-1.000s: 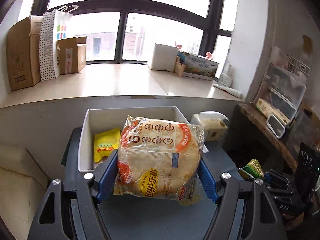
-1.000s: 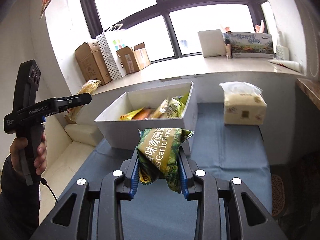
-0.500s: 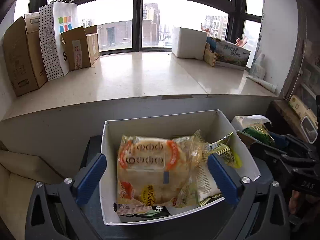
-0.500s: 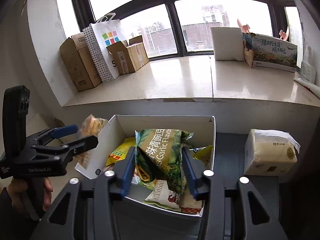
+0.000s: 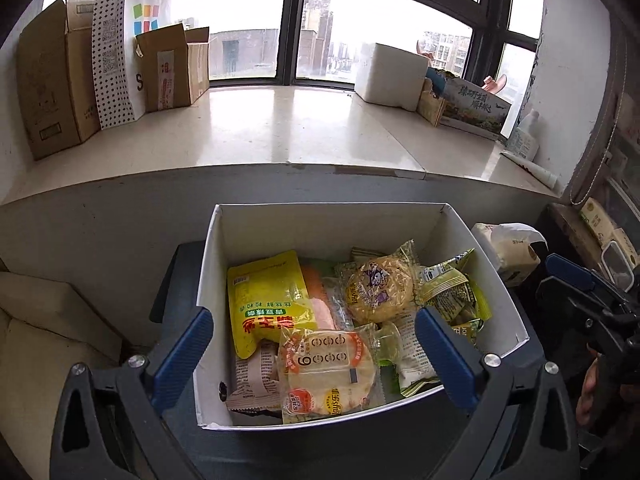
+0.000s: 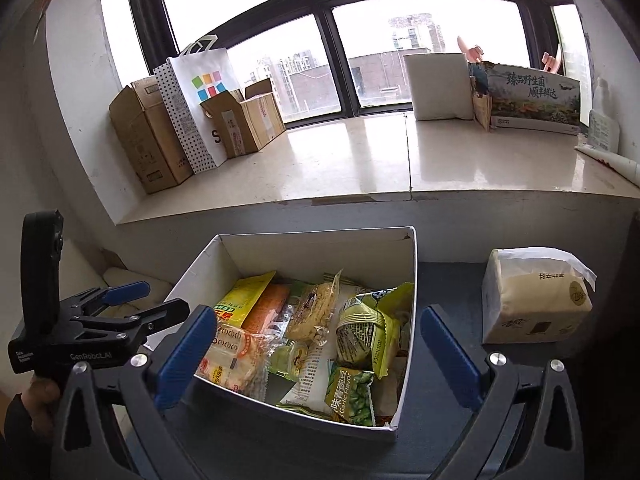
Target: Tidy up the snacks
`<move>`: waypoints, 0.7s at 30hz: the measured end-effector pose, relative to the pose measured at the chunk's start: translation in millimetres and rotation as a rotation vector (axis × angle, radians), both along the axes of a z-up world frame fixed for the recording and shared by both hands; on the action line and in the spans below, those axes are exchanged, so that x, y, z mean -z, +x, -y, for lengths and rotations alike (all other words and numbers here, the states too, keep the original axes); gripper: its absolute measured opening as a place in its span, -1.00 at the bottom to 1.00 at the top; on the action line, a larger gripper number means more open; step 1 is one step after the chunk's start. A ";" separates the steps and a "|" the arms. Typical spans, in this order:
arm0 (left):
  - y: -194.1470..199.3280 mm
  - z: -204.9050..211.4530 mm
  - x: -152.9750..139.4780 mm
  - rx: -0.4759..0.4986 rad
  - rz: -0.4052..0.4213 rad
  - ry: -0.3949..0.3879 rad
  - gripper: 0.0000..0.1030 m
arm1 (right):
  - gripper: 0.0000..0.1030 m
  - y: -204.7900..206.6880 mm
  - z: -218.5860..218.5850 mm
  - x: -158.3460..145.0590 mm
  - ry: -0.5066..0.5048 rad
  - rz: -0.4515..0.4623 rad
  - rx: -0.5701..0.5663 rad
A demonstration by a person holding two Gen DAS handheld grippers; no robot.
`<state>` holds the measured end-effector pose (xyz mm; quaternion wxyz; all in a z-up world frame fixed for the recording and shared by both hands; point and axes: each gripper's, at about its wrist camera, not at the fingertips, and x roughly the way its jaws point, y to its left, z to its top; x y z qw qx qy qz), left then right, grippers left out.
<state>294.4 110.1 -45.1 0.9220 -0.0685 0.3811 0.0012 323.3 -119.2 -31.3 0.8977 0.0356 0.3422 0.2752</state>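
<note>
- White box (image 5: 486, 280) on the dark tabletop (image 6: 448, 280), just below the window sill (image 5: 280, 132); open top toward both cameras, so packets can go straight in.
- Snacks heaped loosely inside the box: yellow bag (image 5: 268, 300) toward its left wall, round cracker pack (image 5: 328, 372) against its near wall, noodle cake (image 5: 378, 290) about mid-box, green pea bag (image 6: 352, 394) in its near right corner.
- Left gripper (image 5: 316, 354) poised over the near edge of the box, fingers (image 5: 180, 354) wide apart, nothing between the pads; cracker pack lying free below them, apparently let go there.
- Right gripper (image 6: 316, 352) likewise above the near edge of the box, jaws opening, no packet pressed between them; green pea bag resting in the box underneath.
- Tissue pack (image 6: 536, 300) standing on the tabletop just right of the box, outside it, probably no part of the sorting.
- Cardboard boxes (image 5: 52, 80) and a paper bag (image 5: 124, 44) well behind the box on the sill, untouched.
- Judged stage: both packets delivered, both hands free for the next pickup; no loose snack visible outside the box.
</note>
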 end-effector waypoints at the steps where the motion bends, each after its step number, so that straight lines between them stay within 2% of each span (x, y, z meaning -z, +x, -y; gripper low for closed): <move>1: -3.5 1.4 -3.3 0.003 0.009 0.002 1.00 | 1.00 -1.6 -2.2 -1.0 -0.010 0.003 -0.001; 5: -29.8 9.3 -18.3 0.001 0.058 0.022 1.00 | 1.00 -15.2 -7.9 -9.6 -0.047 0.045 -0.018; 11: -84.0 23.6 -36.0 -0.042 0.143 0.106 1.00 | 1.00 -50.3 -1.0 -26.5 -0.053 0.111 -0.023; 16: -137.0 35.1 -50.0 -0.018 0.205 0.085 1.00 | 1.00 -89.0 11.9 -33.2 -0.093 0.169 0.013; 21: -191.7 46.7 -64.0 -0.092 0.282 0.117 1.00 | 1.00 -135.1 27.9 -39.4 -0.053 0.189 -0.020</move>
